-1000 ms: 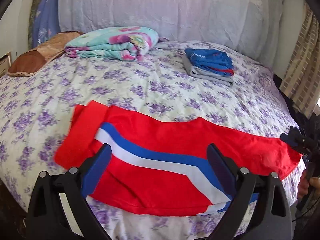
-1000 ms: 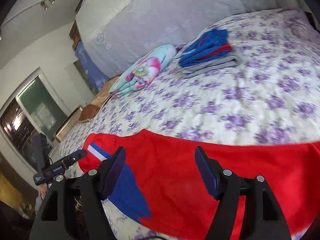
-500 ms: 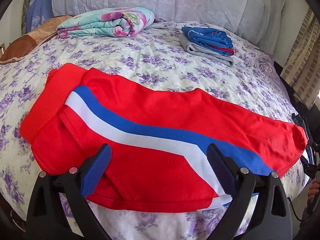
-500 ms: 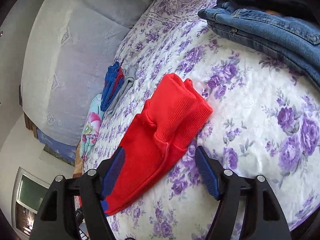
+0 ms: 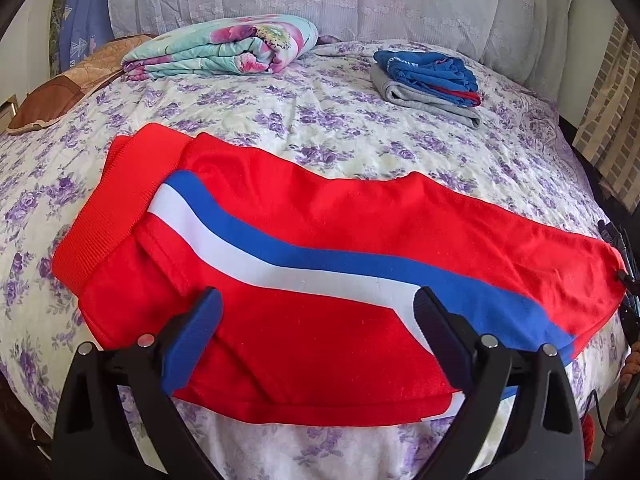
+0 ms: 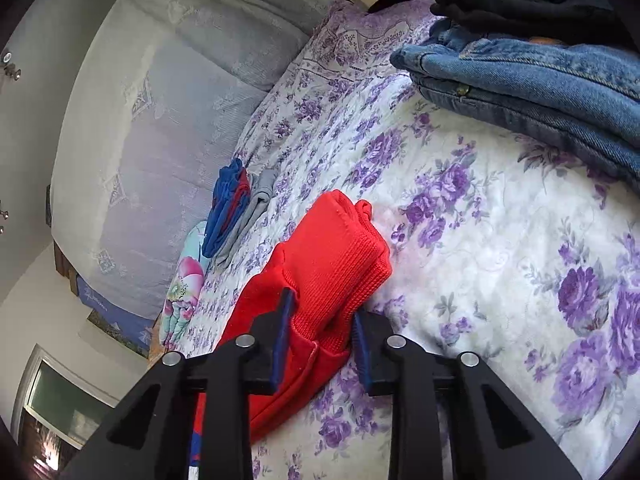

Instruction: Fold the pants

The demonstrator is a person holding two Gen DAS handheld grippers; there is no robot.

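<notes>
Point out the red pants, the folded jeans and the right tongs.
red pants (image 5: 320, 216): left wrist view, on the red cloth above the stripes.
folded jeans (image 6: 532, 80): right wrist view, on the top fold.
right tongs (image 6: 320, 332): right wrist view, midway between the fingertips.

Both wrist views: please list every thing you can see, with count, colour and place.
pants: one, red with blue and white stripe, spread across near bed
bedspread: one, white with purple flowers, over bed
blanket: one, turquoise floral, folded, far left
folded clothes: one pile, blue on grey, far right
pillow: one, brown, far left edge
jeans: one, blue, right view, top right
dark garment: one, black, on jeans
left claw: open over pants
right claw: just closing, pinching ribbed pants end
</notes>
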